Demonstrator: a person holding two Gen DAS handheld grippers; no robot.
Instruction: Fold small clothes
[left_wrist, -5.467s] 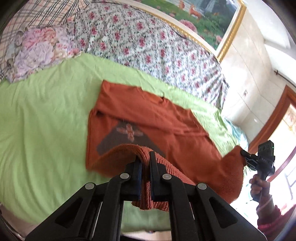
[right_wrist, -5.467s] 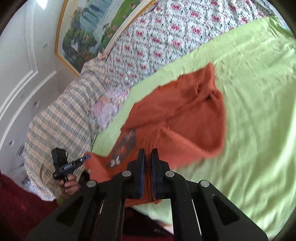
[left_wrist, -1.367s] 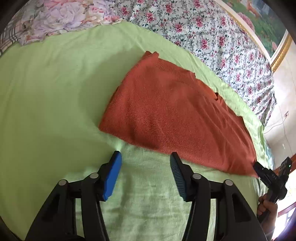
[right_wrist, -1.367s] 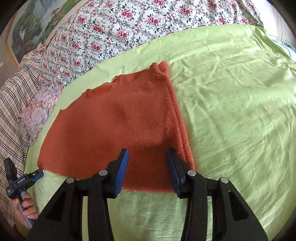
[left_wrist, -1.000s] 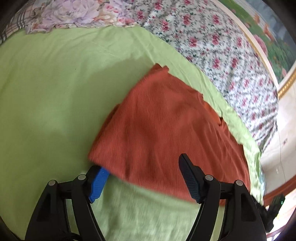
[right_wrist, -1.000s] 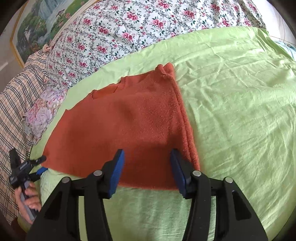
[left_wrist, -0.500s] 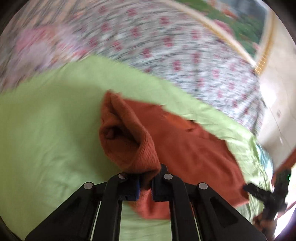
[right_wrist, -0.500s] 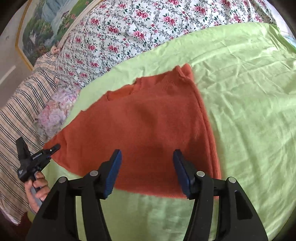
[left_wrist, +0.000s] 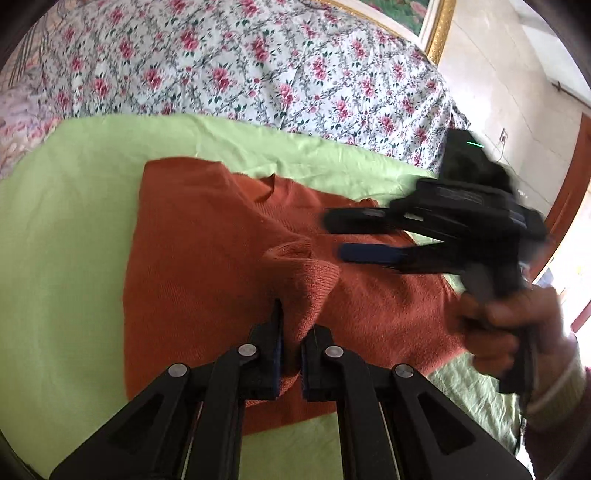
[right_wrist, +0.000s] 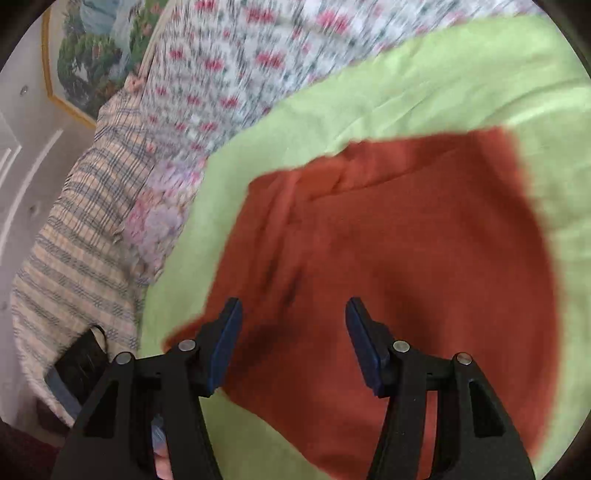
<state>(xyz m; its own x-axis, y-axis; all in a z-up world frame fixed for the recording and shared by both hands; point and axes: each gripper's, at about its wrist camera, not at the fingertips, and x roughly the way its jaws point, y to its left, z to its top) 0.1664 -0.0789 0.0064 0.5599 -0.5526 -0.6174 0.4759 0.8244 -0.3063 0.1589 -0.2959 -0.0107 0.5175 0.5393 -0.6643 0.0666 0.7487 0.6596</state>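
Rust-orange knit sweater (left_wrist: 207, 258) lies spread on green sheet (left_wrist: 62, 236), near floral quilt (left_wrist: 229, 70) edge. My left gripper (left_wrist: 290, 347) pinches raised fold of sweater, pads pressed together on cloth, lifted peak just beyond them. My right gripper (right_wrist: 293, 343) over sweater, jaws spread and just been opening, nothing clamped between them; seen blurred from left view (left_wrist: 369, 236), my hand (left_wrist: 506, 325) on its handle. Checked blanket (right_wrist: 74, 229) beyond sheet, past lilac flowered cloth (right_wrist: 159, 218)
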